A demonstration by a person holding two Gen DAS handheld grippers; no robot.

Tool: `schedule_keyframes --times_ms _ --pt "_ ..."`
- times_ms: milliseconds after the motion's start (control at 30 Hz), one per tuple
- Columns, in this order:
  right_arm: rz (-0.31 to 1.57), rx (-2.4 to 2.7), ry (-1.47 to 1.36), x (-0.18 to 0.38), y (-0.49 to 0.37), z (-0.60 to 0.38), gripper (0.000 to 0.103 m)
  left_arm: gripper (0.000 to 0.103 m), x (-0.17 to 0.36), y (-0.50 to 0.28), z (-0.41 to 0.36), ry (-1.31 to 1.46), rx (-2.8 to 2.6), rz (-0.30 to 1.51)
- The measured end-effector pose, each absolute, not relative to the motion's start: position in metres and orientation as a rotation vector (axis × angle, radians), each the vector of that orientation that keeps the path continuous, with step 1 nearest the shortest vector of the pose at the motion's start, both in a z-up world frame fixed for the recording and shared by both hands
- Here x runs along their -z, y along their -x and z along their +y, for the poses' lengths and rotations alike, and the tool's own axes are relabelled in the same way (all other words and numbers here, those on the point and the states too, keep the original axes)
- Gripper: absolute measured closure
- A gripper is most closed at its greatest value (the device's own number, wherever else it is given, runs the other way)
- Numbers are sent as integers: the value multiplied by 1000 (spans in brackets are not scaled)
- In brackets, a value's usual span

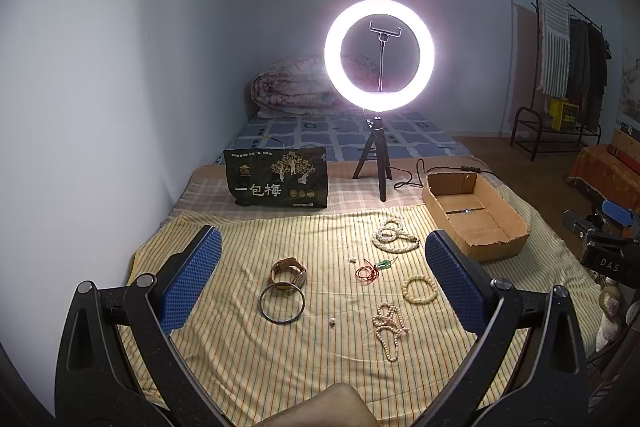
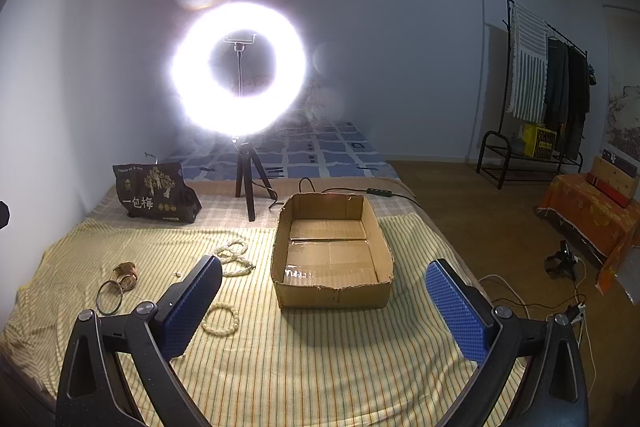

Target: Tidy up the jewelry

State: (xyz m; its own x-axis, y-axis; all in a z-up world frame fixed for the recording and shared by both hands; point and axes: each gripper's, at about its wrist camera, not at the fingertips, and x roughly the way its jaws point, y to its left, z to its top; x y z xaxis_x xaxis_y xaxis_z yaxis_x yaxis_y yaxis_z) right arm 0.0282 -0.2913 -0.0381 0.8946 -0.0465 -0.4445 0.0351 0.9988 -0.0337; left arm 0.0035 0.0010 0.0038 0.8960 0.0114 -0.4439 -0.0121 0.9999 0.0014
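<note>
Jewelry lies on a yellow striped cloth (image 1: 248, 355): a metal bangle (image 1: 281, 303), a brown watch (image 1: 289, 271), a red cord with a green pendant (image 1: 370, 270), a white bead bracelet (image 1: 418, 289), a pearl necklace (image 1: 390, 329) and a chunky white bead necklace (image 1: 392, 235). An empty cardboard box (image 2: 332, 259) stands to their right. My left gripper (image 1: 322, 283) is open and empty above the jewelry. My right gripper (image 2: 324, 307) is open and empty, facing the box; the bracelet (image 2: 221, 319) shows beside its left finger.
A lit ring light on a tripod (image 1: 378, 67) and a dark snack bag (image 1: 278, 179) stand behind the cloth. A folded quilt (image 1: 292, 87) lies at the far end. A clothes rack (image 2: 548, 87) and cables (image 2: 568, 303) are on the right.
</note>
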Motion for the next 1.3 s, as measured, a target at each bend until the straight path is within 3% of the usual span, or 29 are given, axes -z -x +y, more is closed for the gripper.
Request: schedule_keyframes --times_ms 1300 --pt "472 34 28 39 -30 -289 0 0 -10 -7 1 -6 -9 448"
